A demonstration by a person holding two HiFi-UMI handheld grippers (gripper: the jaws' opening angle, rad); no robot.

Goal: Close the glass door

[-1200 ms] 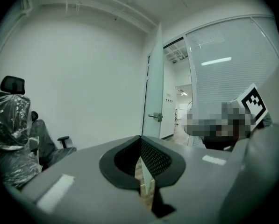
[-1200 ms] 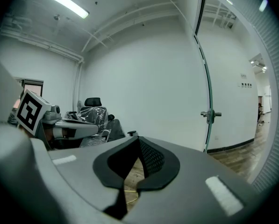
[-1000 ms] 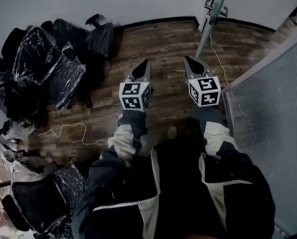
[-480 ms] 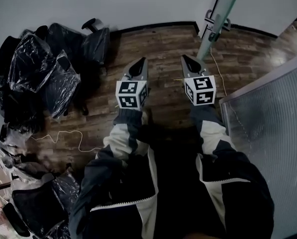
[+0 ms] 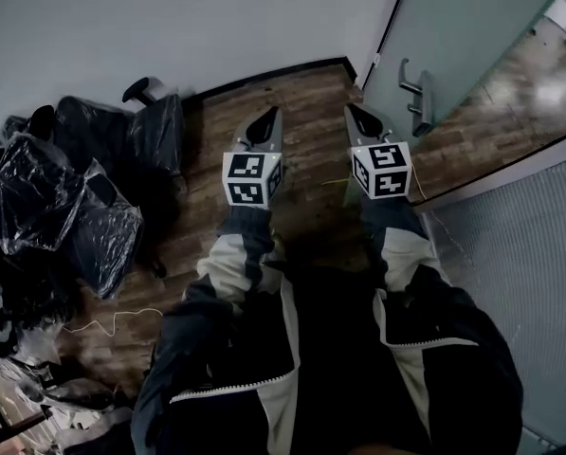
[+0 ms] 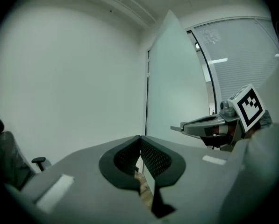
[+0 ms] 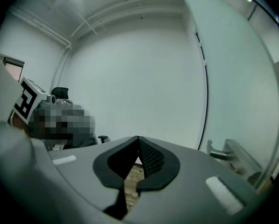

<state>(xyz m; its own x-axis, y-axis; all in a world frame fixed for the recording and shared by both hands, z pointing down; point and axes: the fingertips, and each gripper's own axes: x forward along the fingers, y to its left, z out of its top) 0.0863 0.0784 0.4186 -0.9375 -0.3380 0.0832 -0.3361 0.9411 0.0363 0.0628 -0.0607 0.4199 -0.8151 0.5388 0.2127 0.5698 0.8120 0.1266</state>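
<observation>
Head view: left gripper (image 5: 273, 112) and right gripper (image 5: 351, 110) side by side, one open glass door (image 5: 472, 36) ahead-right, one handle (image 5: 417, 88), wrapped chairs (image 5: 74, 207) left.
Left gripper view: fingers (image 6: 125, 158) together, empty, door ahead.
Right gripper view: fingers (image 7: 151, 160) together, empty, handle close right.

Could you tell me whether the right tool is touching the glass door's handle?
Apart. In the right gripper view the handle sits well to the right of the shut right tool, with bare wall between.
</observation>
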